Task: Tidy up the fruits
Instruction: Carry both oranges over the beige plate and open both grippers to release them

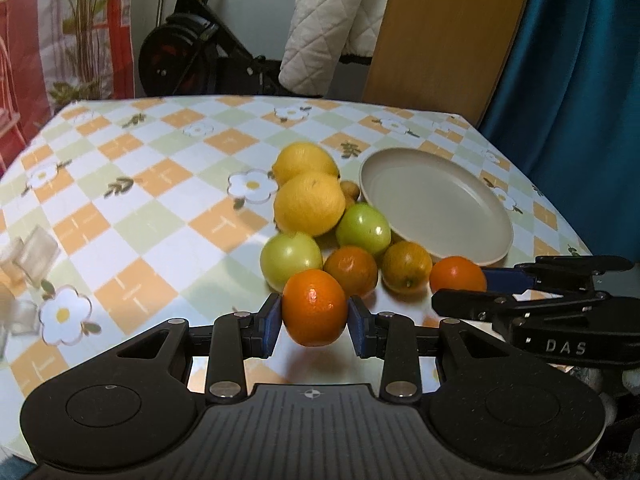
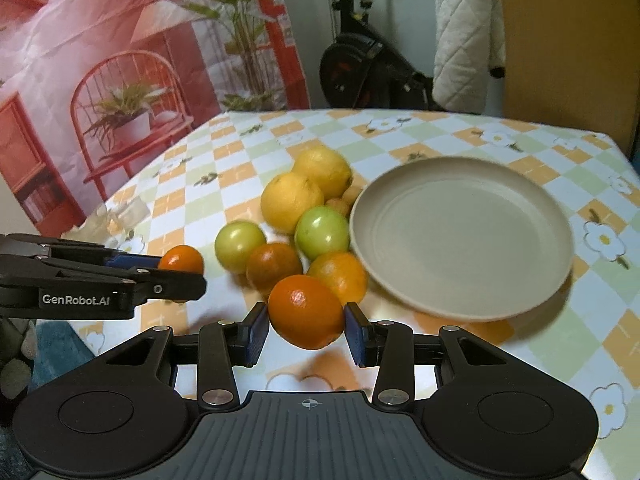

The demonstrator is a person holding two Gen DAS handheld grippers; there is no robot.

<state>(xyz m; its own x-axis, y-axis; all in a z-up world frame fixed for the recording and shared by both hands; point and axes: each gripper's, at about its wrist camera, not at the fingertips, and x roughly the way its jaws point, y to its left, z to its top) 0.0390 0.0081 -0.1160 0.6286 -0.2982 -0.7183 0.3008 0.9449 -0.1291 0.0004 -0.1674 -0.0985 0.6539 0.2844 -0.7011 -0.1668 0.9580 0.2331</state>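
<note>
My left gripper is shut on an orange and holds it above the table's near edge. My right gripper is shut on another orange, also lifted. Each gripper shows in the other's view: the right gripper with its orange, the left gripper with its orange. On the table lie two yellow lemons, two green fruits, two darker oranges and a small brown fruit. An empty beige plate lies right of them.
The table has a checked flower-pattern cloth. Behind it stand an exercise bike, a wooden board with a quilted cloth, and a blue curtain. A printed backdrop hangs at the left.
</note>
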